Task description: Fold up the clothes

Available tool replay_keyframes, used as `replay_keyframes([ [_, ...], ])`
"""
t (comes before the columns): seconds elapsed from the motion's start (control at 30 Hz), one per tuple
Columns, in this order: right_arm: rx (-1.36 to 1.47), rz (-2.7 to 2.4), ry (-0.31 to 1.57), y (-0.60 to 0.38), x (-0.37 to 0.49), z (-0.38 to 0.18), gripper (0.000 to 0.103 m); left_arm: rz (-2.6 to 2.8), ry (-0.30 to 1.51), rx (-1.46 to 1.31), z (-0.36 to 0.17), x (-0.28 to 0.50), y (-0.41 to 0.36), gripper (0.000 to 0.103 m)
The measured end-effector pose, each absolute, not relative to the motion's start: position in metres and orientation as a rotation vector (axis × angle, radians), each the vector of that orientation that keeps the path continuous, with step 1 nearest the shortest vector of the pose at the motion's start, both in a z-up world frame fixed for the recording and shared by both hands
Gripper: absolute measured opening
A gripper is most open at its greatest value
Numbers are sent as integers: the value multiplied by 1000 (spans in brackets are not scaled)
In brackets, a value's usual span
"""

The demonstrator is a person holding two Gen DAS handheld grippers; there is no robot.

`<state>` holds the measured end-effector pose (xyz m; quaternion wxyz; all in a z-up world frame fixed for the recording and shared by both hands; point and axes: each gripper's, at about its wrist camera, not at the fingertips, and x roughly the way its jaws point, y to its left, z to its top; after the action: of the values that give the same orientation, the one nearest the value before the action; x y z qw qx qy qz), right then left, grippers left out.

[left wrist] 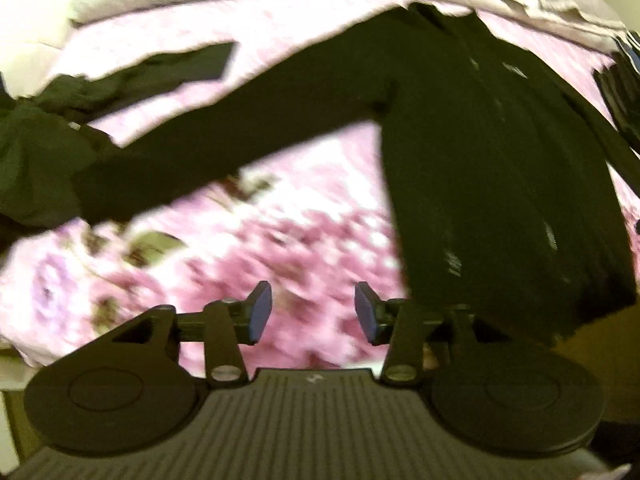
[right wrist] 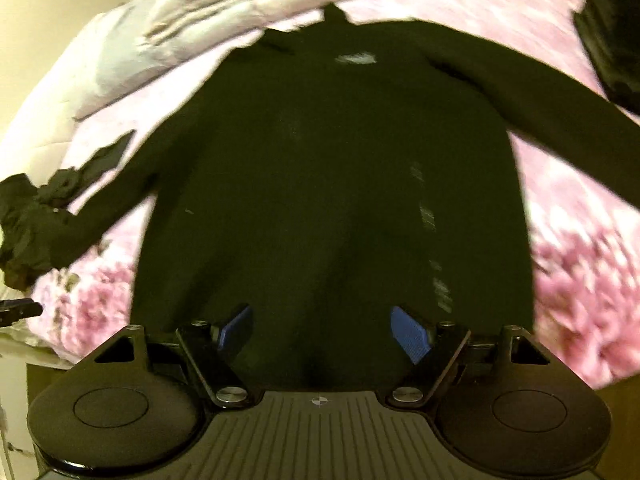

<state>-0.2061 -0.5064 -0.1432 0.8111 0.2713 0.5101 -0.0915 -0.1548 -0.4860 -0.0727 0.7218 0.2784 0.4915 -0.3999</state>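
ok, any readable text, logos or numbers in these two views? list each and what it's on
Nothing here can be read.
Pale chest mark on the dark long-sleeved top: blurred, unreadable.
Pale print running down the top's front, also seen from the left wrist: smeared, unreadable.
Small round emblem on the right gripper's body: a symbol, no letters.
Floral bedspread: pattern only.
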Motion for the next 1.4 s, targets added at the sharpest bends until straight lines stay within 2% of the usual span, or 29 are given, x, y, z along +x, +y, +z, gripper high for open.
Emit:
replay_keyframes([
  [0.23,542,-212,1048,-437,-121,-139,80,-896,985,662,-78,-8,-467,46],
  [0.43,589,-295,1084,-366,-49,-165,80,-986,1020,657,-129,119,-473,46],
  [0.6,580,-236,1147,-311,14,-186,80,-1097,1128,696,-186,173,-493,47],
  [0.63,559,-212,1156,-301,23,-187,80,-1111,1162,715,-197,177,-495,46],
  [0.7,517,-176,1171,-285,37,-187,80,-1133,1183,761,-205,174,-487,35],
  [0.8,495,-212,1169,-275,39,-179,80,-1157,1190,828,-209,166,-472,25],
  [0.97,536,-383,1133,-278,18,-158,83,-1122,1189,869,-188,157,-448,22],
  [1.03,548,-447,1109,-285,-4,-145,95,-1106,1165,856,-169,152,-441,22],
  [1.07,554,-479,1097,-289,-15,-139,95,-1098,1150,846,-158,150,-438,22],
  [1.13,566,-543,1072,-296,-36,-126,95,-1089,1124,812,-137,143,-435,25],
  [1.2,577,-606,1047,-304,-58,-113,95,-1091,1106,776,-114,130,-434,35],
  [1.27,585,-661,1019,-311,-84,-98,95,-1097,1088,745,-92,113,-433,36],
  [1.4,605,-753,974,-328,-147,-70,96,-1127,1036,725,-54,57,-438,51],
])
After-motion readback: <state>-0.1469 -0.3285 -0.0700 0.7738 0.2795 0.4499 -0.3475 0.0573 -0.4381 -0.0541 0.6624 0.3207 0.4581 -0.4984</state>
